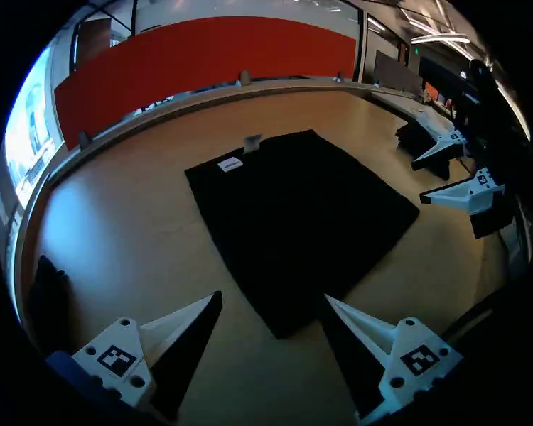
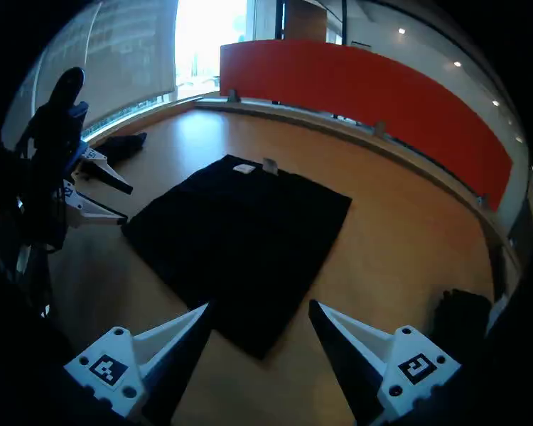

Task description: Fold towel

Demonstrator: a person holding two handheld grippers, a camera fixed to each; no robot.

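A black towel [image 1: 295,220] lies flat on the wooden table, a small white label [image 1: 230,164] near its far corner. My left gripper [image 1: 272,304] hovers open just above the towel's near corner, nothing between its fingers. At the right edge of the left gripper view the right gripper [image 1: 424,181] stands open beside the towel. In the right gripper view the same towel [image 2: 241,231] spreads ahead, with its near corner just before my open right gripper [image 2: 261,311]. The left gripper [image 2: 128,202], held by a hand, is open at the towel's left corner.
The wooden table [image 1: 124,220] ends at a raised rim, with a red partition [image 1: 202,57] behind it. A dark object [image 2: 121,147] lies at the far left by the window; another dark thing [image 2: 462,319] sits at the near right. Bare wood surrounds the towel.
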